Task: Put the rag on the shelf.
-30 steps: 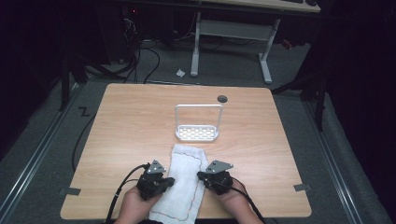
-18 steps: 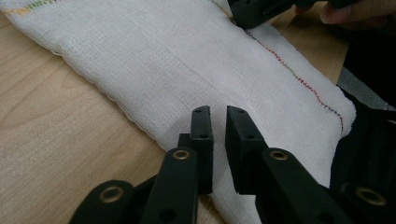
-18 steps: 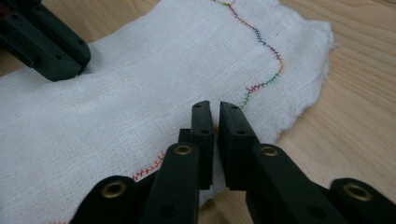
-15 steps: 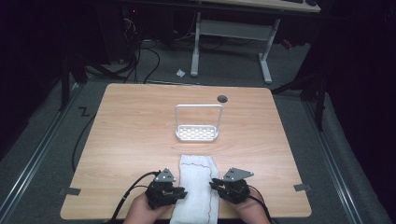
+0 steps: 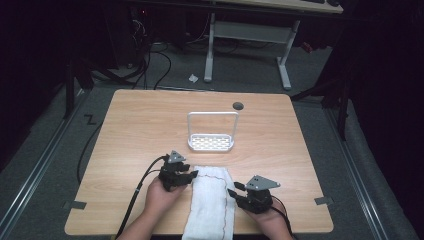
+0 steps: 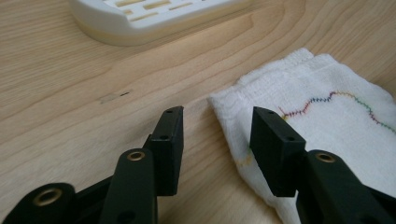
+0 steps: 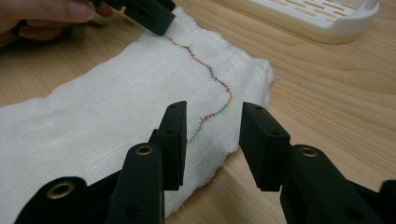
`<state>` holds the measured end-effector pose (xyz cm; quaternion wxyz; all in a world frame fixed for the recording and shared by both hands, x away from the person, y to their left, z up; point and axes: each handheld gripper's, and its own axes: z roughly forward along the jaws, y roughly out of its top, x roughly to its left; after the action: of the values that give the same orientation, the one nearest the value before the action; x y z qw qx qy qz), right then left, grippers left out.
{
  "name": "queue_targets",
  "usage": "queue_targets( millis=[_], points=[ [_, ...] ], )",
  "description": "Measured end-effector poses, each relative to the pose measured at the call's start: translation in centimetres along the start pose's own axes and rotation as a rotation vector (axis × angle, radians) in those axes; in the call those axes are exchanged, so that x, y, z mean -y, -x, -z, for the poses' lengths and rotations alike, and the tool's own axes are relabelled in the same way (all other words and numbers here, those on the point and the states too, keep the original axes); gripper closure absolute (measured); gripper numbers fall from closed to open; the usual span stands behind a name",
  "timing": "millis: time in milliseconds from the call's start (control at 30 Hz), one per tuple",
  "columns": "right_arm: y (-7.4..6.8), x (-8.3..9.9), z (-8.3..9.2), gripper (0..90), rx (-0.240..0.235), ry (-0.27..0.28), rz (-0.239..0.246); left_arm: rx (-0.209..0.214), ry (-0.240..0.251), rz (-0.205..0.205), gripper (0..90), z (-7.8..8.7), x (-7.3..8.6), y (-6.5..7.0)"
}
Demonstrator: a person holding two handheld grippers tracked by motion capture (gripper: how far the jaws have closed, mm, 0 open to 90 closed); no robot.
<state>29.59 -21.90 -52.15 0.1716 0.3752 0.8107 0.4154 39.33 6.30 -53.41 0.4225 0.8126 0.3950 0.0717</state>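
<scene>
Item: cloth (image 5: 211,200), white with a wavy coloured stitch line, lying flat on the bench (image 5: 130,125) at 6 o'clock, its near end running over the bench edge.

Item: rack (image 5: 212,142), white, slotted base with hoop handle, at bench centre, 12 o'clock of the cloth, apart from it.

Left gripper (image 5: 186,175): my jaws apart, straddling the cloth's far left corner, nothing clamped.

Right gripper (image 5: 235,190): my jaws apart, set over the cloth's right hem near the stitch line, nothing clamped.

Step, as I judge it: lining up a two-point grasp on the cloth. Next I must lower both, pinch the cloth only, then lift evenly.
</scene>
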Motion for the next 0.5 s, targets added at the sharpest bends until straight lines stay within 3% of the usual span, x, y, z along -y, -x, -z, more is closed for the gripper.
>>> queue_targets(
  millis=[100, 167, 300, 367, 500],
  points=[
    [0.1, 0.0, 0.0, 60.6, 0.006, 0.001, 0.004, 0.011, 0.0, -0.009, 58.8, -0.3, -0.1, 0.4],
    [0.1, 0.0, -0.2, 57.5, 0.015, 0.0, -0.005, 0.026, 0.0, -0.035, 66.9, -0.4, 0.2, 0.9],
    [0.2, -0.3, -0.7, 58.2, 0.038, 0.002, -0.023, 0.055, 0.019, -0.045, 82.5, -0.5, 0.7, 1.2],
    [0.5, -0.7, -1.2, 60.0, 0.027, 0.0, -0.057, 0.058, 0.019, -0.045, 83.5, -0.4, 0.7, 1.1],
    [1.5, -2.2, -2.7, 60.5, 0.077, -0.032, -0.09, 0.06, 0.018, -0.043, 83.4, -0.4, 0.7, 1.1]
  ],
)
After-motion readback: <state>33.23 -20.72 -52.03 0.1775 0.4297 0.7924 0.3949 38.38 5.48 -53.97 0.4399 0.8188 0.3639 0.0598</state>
